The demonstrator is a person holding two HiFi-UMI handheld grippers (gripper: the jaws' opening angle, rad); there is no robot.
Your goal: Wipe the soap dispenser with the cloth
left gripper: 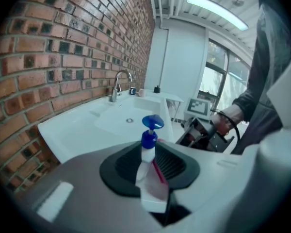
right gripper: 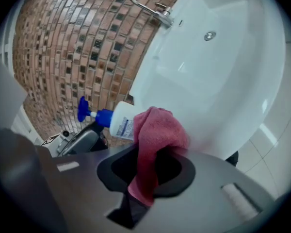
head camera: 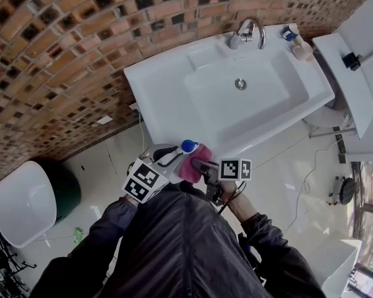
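Both tongs are clamping, left tongs (left gripper: 150, 171) holding the dispenser (left gripper: 146, 154) aloft before the sink (head camera: 168, 85), right tongs (right gripper: 148, 171) pinching the cloth (right gripper: 157, 130) against it, so I'm risking twisting it loose by rubbing hard.

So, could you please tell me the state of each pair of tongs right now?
Left tongs: closed on the dispenser.
Right tongs: closed on the cloth.

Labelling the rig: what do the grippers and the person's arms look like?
Left gripper and right gripper are grey-bodied, each bearing a cube of black-and-white square markers. A black cable loops by the right one. The person wears dark sleeves.
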